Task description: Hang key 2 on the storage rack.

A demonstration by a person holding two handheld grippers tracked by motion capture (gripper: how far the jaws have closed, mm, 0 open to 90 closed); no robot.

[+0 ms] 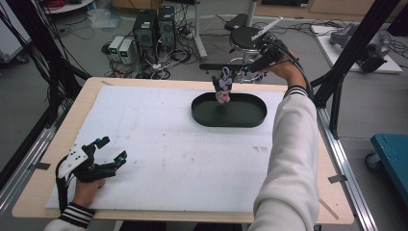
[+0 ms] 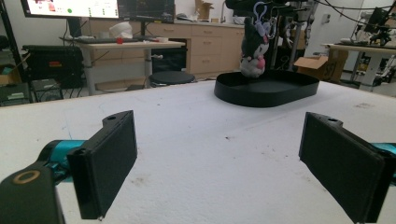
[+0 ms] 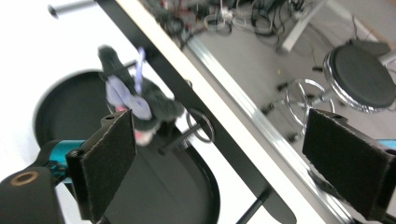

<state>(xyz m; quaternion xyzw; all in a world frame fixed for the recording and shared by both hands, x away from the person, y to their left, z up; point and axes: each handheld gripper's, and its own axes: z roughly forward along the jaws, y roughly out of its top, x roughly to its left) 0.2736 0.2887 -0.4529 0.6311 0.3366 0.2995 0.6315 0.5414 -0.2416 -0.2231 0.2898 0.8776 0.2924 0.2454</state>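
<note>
A small dark plush toy [image 1: 223, 86] with purple ears, a pink patch and a key ring sits upright over the far side of the black oval tray [image 1: 250, 120]. My right gripper [image 1: 244, 71] is held just right of and above the toy, beyond the table's far edge. In the right gripper view its jaws [image 3: 219, 163] stand wide open and the blurred toy [image 3: 140, 102] lies ahead of the left jaw, over the tray [image 3: 60, 112]. My left gripper [image 1: 111, 148] rests open and empty at the table's near left. The left gripper view [image 2: 219, 158] shows the toy [image 2: 253, 51] in the tray [image 2: 280, 93].
A white sheet [image 1: 159, 144] covers the wooden table. Past the far edge are a round black stool [image 1: 248, 38], computer towers [image 1: 154, 26] and loose cables on the floor. Black frame posts [image 1: 356, 48] stand at the right, with a blue cart [image 1: 392, 149] beside the table.
</note>
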